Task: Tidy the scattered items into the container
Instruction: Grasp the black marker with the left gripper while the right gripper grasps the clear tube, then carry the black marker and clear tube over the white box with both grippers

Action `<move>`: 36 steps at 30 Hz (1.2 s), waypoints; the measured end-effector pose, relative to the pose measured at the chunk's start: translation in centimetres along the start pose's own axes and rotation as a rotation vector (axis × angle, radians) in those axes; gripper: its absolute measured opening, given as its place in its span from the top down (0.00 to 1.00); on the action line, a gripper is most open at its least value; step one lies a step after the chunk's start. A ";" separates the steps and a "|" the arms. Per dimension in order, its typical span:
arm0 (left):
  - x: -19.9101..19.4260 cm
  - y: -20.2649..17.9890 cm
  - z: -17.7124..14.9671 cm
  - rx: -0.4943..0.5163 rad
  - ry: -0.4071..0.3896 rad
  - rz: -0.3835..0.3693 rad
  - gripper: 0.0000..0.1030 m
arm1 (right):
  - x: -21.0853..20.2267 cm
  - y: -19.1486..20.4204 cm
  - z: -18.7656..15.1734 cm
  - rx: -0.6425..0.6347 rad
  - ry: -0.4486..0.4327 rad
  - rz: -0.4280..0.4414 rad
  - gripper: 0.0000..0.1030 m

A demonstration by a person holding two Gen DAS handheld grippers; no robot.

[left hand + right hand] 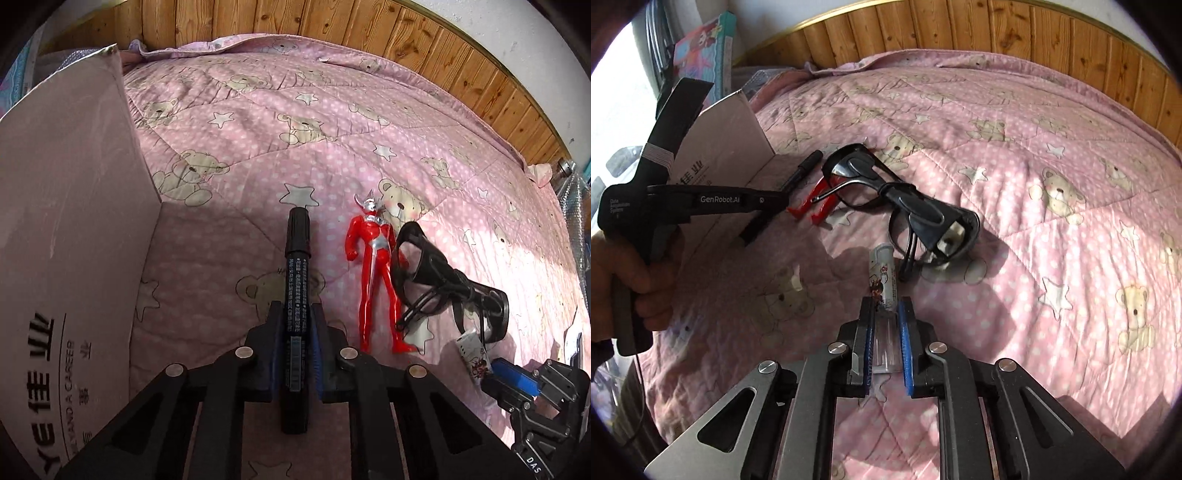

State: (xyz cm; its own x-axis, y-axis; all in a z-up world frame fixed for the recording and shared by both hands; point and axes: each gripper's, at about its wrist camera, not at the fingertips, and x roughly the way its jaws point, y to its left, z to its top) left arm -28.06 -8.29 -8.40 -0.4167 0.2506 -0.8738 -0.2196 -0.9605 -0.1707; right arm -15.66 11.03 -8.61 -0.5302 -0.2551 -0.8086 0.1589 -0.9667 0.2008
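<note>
While my left gripper (295, 354) clamps a black marker pen (297, 280) and my right gripper (886, 347) a printed lighter (884, 284), red figure (376, 273) and black goggles (905, 199) ahead await the cardboard box (66, 229) leftward.

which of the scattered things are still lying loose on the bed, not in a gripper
The red toy figure and the black goggles. The black marker and the small printed tube are each clamped in a hand-held gripper.

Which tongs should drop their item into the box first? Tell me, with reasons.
Left. The left tongs are already shut on the black marker right beside the cardboard box. The right tongs grip the small tube farther away, beyond the goggles.
</note>
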 end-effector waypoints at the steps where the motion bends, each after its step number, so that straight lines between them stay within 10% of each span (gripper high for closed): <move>1: -0.3 -0.2 -0.5 0.013 0.003 0.011 0.86 | -0.3 -0.1 -0.3 0.013 0.005 0.009 0.87; 6: -0.1 -1.1 -0.6 0.049 -0.028 0.036 0.75 | 0.8 -0.1 -0.4 0.023 -0.004 0.008 0.84; 13: -0.2 -1.6 -0.3 0.084 -0.029 0.067 0.87 | -0.3 0.0 -0.9 0.096 -0.019 0.028 0.86; 36: -16.2 -2.3 -12.8 0.051 -0.096 -0.070 0.87 | -8.6 6.8 -7.5 0.168 -0.079 0.162 0.86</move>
State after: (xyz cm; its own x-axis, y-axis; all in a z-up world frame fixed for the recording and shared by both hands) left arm -9.54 -11.72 0.34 -0.4807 0.3300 -0.8124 -0.2950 -0.9334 -0.2045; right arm -3.80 6.86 -4.42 -0.5736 -0.4015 -0.7140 0.1097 -0.9014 0.4188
